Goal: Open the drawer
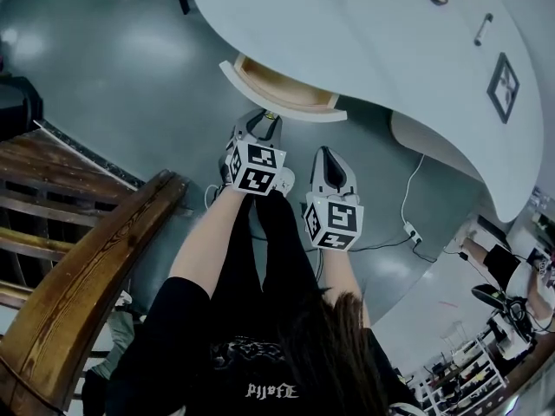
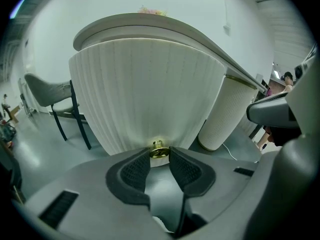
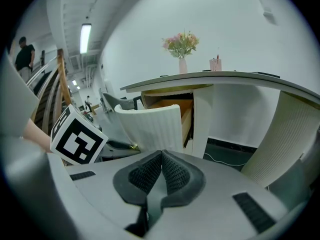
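Observation:
A white ribbed drawer (image 1: 282, 89) stands pulled out from under the curved white desk (image 1: 373, 50), its wooden inside showing. In the left gripper view the drawer's ribbed front (image 2: 150, 94) fills the middle, with a small brass knob (image 2: 159, 149) at its lower edge. My left gripper (image 2: 160, 155) is shut on that knob, one pad on each side. In the head view the left gripper (image 1: 264, 120) reaches up to the drawer front. My right gripper (image 1: 328, 156) hangs to the right, below the drawer, shut on nothing. Its pads (image 3: 150, 171) meet at the tips, and the open drawer (image 3: 150, 126) lies ahead of it.
A wooden stair handrail (image 1: 95, 267) runs along the left. A grey chair (image 2: 55, 96) stands left of the desk, and a ribbed pedestal (image 2: 225, 114) to the right. A white cable (image 1: 408, 198) lies on the floor. A vase of flowers (image 3: 181, 46) is on the desk.

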The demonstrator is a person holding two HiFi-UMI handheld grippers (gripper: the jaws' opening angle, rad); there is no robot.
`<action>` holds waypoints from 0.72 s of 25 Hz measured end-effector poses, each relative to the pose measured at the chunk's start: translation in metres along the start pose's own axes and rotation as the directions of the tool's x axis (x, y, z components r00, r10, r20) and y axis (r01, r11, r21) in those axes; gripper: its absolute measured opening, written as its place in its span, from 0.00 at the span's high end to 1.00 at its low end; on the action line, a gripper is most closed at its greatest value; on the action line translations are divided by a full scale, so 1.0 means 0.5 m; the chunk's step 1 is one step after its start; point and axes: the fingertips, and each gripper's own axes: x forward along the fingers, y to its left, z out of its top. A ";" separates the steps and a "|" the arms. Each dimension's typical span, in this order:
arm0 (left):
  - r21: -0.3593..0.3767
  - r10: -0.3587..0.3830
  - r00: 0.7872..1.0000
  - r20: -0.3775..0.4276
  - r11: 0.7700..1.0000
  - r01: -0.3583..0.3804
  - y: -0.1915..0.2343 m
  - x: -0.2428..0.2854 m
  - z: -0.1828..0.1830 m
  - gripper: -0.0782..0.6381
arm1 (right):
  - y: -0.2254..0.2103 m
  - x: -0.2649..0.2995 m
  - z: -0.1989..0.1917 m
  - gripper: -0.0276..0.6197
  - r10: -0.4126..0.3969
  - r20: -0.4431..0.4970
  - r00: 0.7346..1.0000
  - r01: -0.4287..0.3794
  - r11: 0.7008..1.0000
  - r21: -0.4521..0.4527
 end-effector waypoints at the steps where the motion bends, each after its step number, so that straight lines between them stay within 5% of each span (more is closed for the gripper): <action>1: 0.002 0.001 1.000 -0.002 1.000 -0.001 -0.001 -0.002 -0.001 0.71 | 0.000 -0.003 0.001 0.92 -0.001 0.005 1.000 0.001 1.000 0.004; 18: 0.015 0.011 0.999 -0.051 1.000 -0.010 -0.013 -0.023 -0.030 0.71 | -0.013 -0.035 -0.002 0.92 -0.001 0.013 1.000 0.001 1.000 0.002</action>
